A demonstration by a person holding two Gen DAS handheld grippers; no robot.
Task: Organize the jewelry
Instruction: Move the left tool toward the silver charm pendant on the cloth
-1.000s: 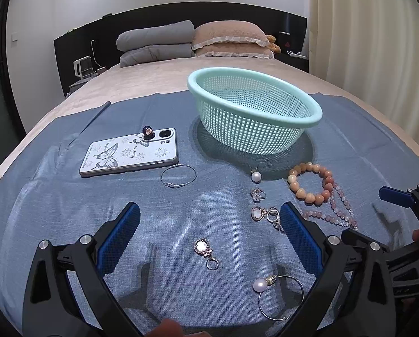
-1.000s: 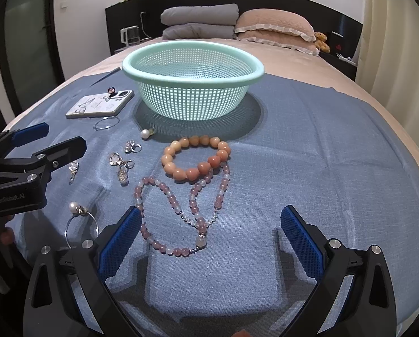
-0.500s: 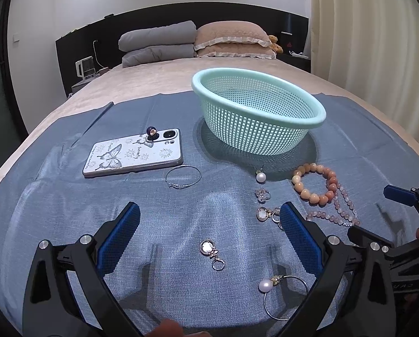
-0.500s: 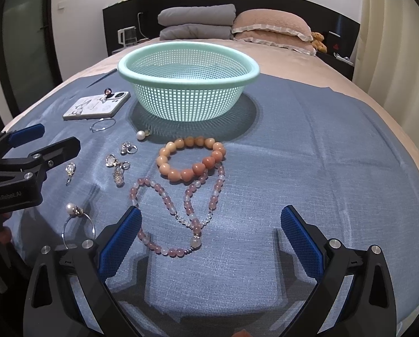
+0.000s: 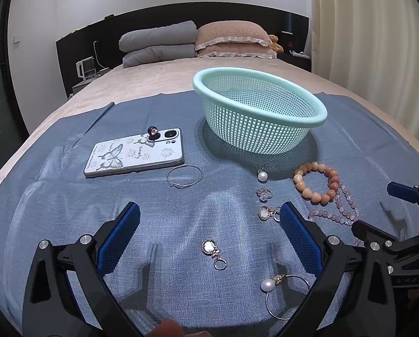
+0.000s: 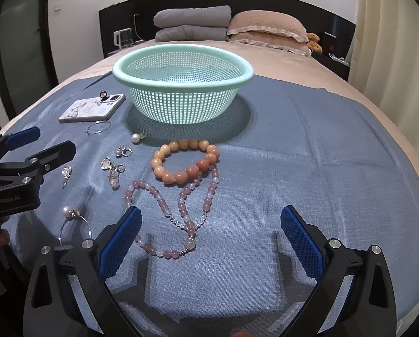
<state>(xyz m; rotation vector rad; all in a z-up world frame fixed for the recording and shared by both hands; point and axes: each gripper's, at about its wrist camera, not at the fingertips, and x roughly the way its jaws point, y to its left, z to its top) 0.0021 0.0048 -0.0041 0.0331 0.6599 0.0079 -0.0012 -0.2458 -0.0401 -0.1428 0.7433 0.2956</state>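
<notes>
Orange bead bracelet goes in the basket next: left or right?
Right, probably. The right gripper points at the orange bead bracelet, with the basket straight beyond. The left gripper faces the small charms, bracelet off to its side. Both jaws open, empty.

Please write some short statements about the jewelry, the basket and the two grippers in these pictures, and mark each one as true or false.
1. The mint basket holds the orange bead bracelet. False: the bracelet lies on the blue cloth in front of the basket.
2. Both the left gripper and the right gripper are open and hold nothing. True.
3. The phone lies face down, left of the basket. True.
4. The pink bead necklace hangs over the basket rim. False: it lies flat on the cloth, beside the bracelet.
</notes>
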